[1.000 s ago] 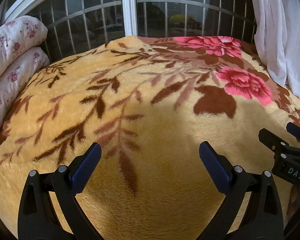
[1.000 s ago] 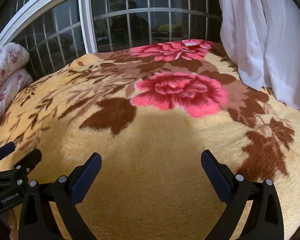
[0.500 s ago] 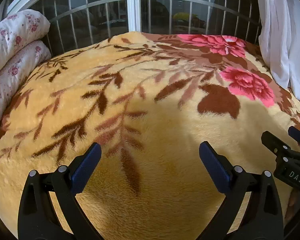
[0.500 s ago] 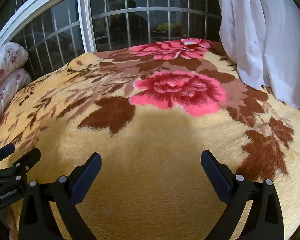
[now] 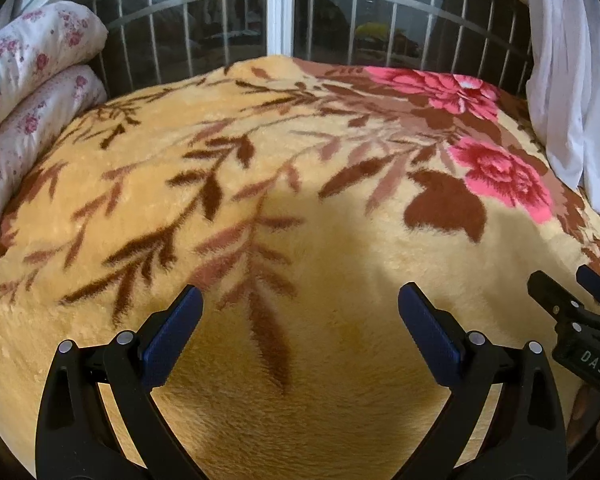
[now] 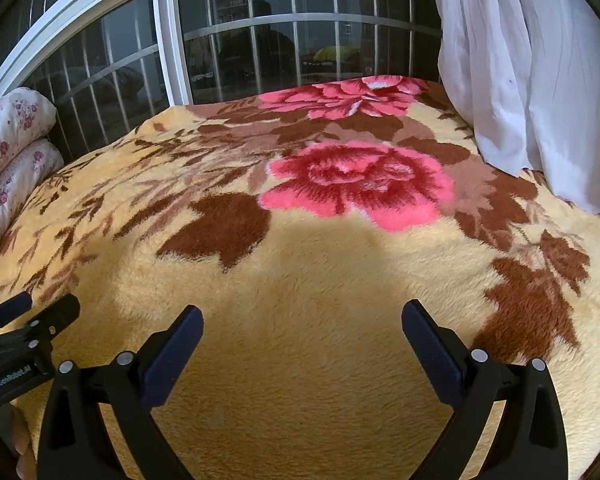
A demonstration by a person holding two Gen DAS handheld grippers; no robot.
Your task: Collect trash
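Note:
No trash shows in either view. My left gripper (image 5: 300,316) is open and empty, held low over a yellow plush blanket (image 5: 300,200) with brown leaves and pink flowers that covers a bed. My right gripper (image 6: 302,330) is open and empty over the same blanket (image 6: 300,280), to the right of the left one. The right gripper also shows at the right edge of the left wrist view (image 5: 572,300). The left gripper shows at the left edge of the right wrist view (image 6: 32,316).
Two rolled white floral quilts (image 5: 28,92) lie stacked at the bed's left side. A barred window (image 5: 280,20) runs behind the bed. A white curtain (image 6: 540,60) hangs at the right and touches the blanket's edge.
Both views have shifted slightly, with the window and quilts a little lower and nearer. Both grippers stay open and empty.

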